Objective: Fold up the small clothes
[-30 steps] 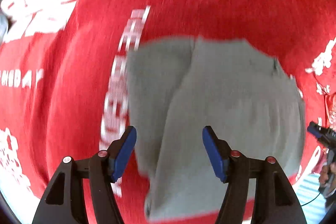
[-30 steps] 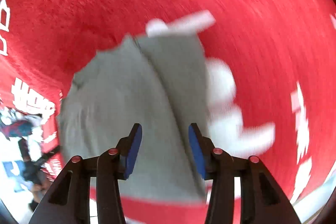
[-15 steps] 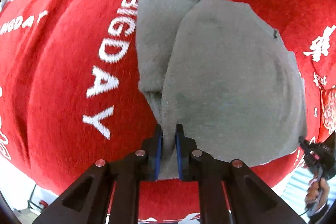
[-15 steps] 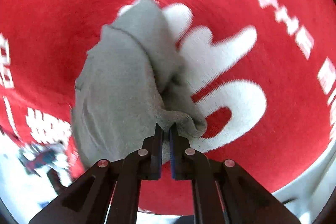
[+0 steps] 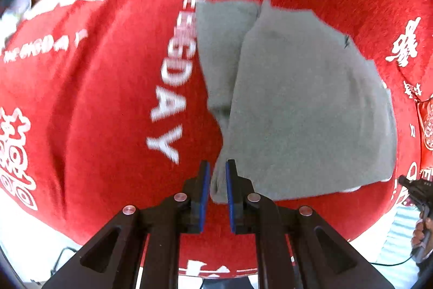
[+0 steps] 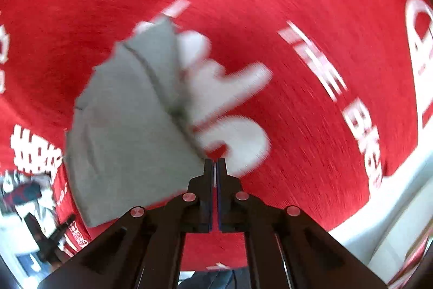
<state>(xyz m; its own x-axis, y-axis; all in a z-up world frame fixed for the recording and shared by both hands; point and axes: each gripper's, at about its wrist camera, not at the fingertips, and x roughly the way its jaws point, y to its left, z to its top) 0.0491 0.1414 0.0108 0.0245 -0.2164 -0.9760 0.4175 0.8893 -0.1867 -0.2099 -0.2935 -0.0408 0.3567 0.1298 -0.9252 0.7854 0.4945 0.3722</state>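
with the left gripper (image 5: 216,169) and right gripper (image 6: 216,167) each clamped on the grey garment (image 5: 297,104), lift both near corners level and carry them evenly over the red cloth (image 5: 94,99) to the far edge.

Left tongs (image 5: 216,180): matte black plastic arms, angular, with triangular cut-outs low down. Blue pads (image 5: 205,191) line the inner faces of the fingers. Round silver screw heads (image 5: 180,197) sit along each arm, two per side. Right tongs (image 6: 215,180): same build, black arms, blue pads (image 6: 219,197), silver screws (image 6: 189,197), triangular cut-outs.
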